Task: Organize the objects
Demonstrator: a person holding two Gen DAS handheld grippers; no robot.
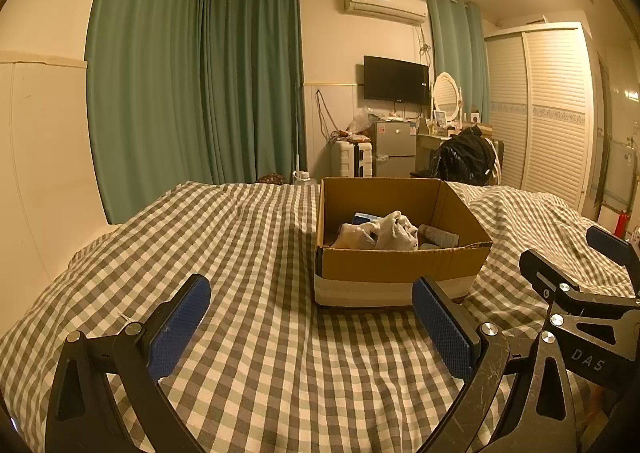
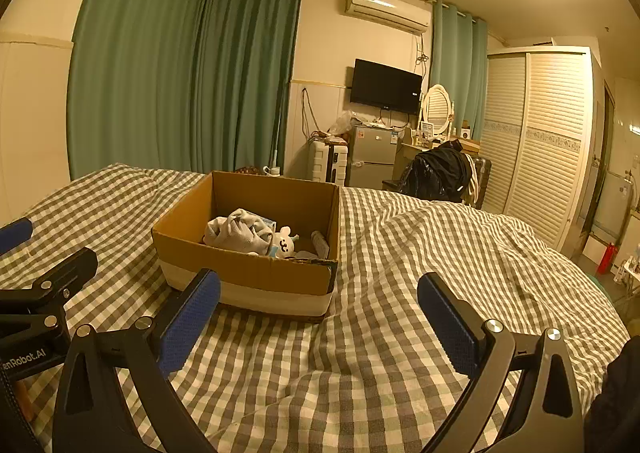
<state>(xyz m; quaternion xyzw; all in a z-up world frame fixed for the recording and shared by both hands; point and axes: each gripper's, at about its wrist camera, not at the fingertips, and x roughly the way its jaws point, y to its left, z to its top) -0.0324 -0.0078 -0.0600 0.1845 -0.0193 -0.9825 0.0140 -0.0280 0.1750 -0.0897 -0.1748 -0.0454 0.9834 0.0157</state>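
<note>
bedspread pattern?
Grey-and-white gingham check on the bedspread; clearest in the right wrist view.

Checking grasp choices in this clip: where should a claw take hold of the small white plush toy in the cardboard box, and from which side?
Probably from above, through the open top of the cardboard box, pinching the white plush toy across its head. It lies low between the bundled grey cloth and a roll, so the walls block a sideways approach.

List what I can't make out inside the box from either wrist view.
- Brown cardboard box floor: hidden by its near wall, both views.
- Blue item, left view: covered by the crumpled white cloth.
- Small white plush toy, right view: lower body hidden by the near wall.
</note>
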